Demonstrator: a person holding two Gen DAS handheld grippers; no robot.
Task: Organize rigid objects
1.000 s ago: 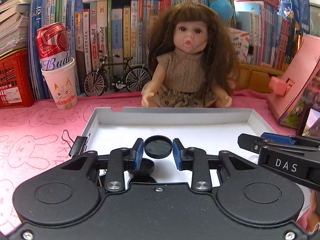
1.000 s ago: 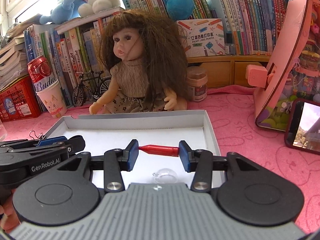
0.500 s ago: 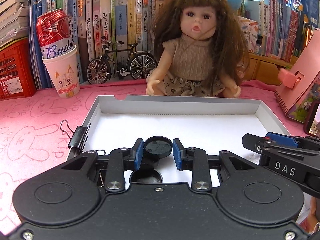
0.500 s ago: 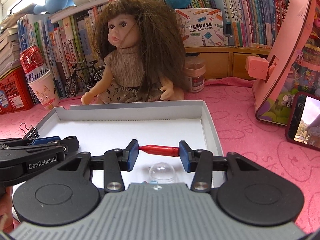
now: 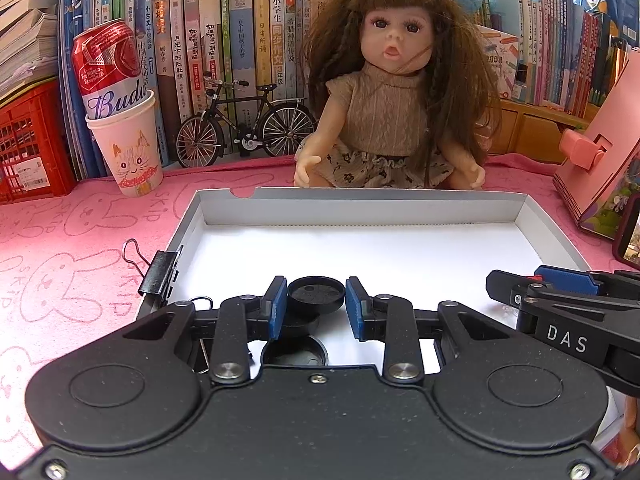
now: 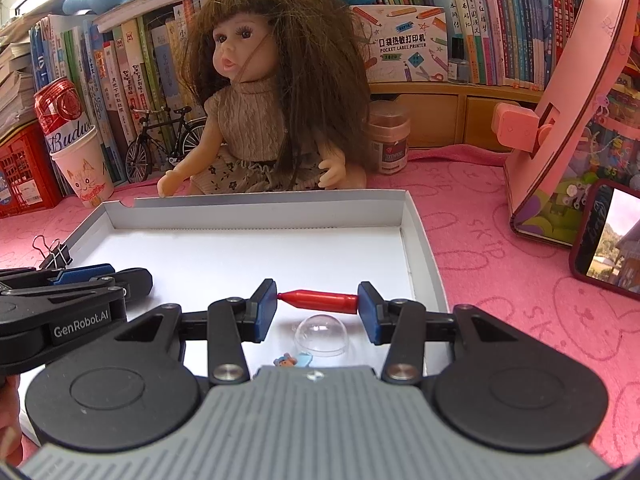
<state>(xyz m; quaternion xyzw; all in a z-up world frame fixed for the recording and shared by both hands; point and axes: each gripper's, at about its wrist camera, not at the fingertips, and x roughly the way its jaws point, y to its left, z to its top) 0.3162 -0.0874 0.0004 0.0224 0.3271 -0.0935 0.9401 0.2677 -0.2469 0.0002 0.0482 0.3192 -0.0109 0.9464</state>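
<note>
My left gripper (image 5: pixel 316 304) is shut on a black round cap (image 5: pixel 316 293) and holds it over the near left of the white shallow box (image 5: pixel 360 208). A second black round piece (image 5: pixel 294 354) lies in the box just below it. My right gripper (image 6: pixel 318 308) is shut on a red pen-like cap (image 6: pixel 320 301), held end to end above the box's near right (image 6: pixel 416 240). A clear dome (image 6: pixel 321 334) and a small blue charm (image 6: pixel 286 361) lie in the box under it.
A black binder clip (image 5: pixel 158 272) is clipped on the box's left wall. A doll (image 5: pixel 392 92) sits right behind the box. A paper cup with a red can (image 5: pixel 124 136), a model bicycle (image 5: pixel 244 124), a pink stand (image 6: pixel 568 104) and a phone (image 6: pixel 608 236) surround it.
Both grippers have lifted and drawn back toward me with their objects, so more of the box floor, the dome and the second black piece show.
</note>
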